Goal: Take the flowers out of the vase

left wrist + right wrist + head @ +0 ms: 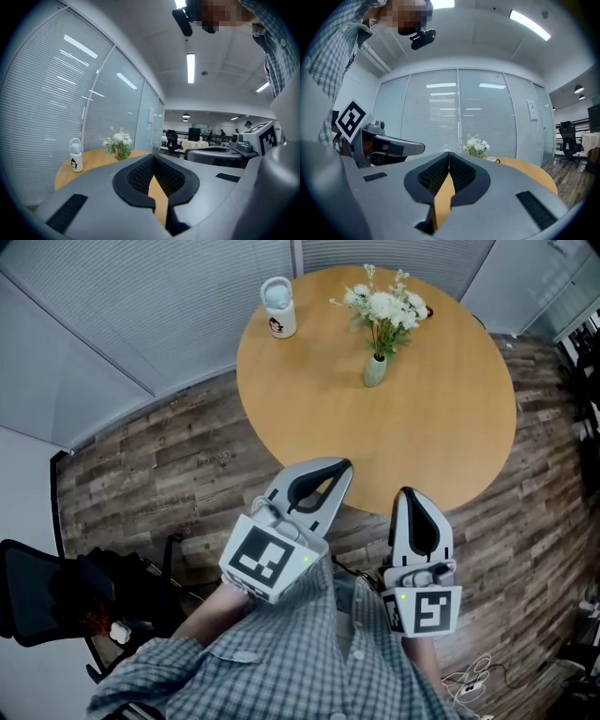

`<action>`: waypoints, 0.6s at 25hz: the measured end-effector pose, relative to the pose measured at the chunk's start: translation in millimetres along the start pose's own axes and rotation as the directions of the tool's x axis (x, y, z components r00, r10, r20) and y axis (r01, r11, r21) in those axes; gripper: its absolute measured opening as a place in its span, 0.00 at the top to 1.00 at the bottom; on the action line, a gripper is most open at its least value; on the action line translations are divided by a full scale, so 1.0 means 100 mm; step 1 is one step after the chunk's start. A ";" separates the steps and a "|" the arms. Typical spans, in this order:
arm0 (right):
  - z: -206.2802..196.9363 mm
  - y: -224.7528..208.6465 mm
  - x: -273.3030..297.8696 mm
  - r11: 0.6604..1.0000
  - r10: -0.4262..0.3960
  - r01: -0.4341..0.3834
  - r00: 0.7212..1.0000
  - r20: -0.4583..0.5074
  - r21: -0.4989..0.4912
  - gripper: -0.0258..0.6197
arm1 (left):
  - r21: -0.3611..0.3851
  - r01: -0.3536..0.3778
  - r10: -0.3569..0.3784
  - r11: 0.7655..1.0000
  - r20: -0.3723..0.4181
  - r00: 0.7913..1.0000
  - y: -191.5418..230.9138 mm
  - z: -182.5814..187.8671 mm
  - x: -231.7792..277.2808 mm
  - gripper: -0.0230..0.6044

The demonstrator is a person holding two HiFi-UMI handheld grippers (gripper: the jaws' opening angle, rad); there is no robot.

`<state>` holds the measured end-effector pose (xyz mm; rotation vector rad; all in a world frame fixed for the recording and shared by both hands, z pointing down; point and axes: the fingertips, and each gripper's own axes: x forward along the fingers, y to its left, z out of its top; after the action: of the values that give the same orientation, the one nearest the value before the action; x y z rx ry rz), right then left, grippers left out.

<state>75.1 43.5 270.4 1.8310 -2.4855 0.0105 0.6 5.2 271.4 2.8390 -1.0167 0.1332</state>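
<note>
White flowers (pixel 382 306) stand in a small pale green vase (pixel 375 370) on the far side of a round wooden table (pixel 450 418). Both gripper views catch the flowers (pixel 118 140) (pixel 476 145) far ahead. My left gripper (pixel 345 465) hovers at the table's near edge, shut and empty. Just right of it, my right gripper (pixel 405 492) is also shut on nothing, pointing level toward the table. Both are well short of the vase.
A white bottle with a handle and a cartoon print (pixel 278 307) stands at the table's far left (pixel 75 158). A black chair (pixel 56 592) sits at lower left on the wood floor. Glass walls with blinds run behind the table. Cables (pixel 473 681) lie at lower right.
</note>
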 end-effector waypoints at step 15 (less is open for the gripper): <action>-0.01 0.07 0.70 0.999 -0.021 0.021 1.000 -0.004 -0.025 0.95 | 0.017 0.005 -0.005 1.000 0.008 1.000 0.71 0.02 0.19 0.95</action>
<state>47.6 -20.6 274.6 1.8459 -2.4518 -0.0179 -29.8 -61.8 277.6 2.8591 -1.0154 0.1302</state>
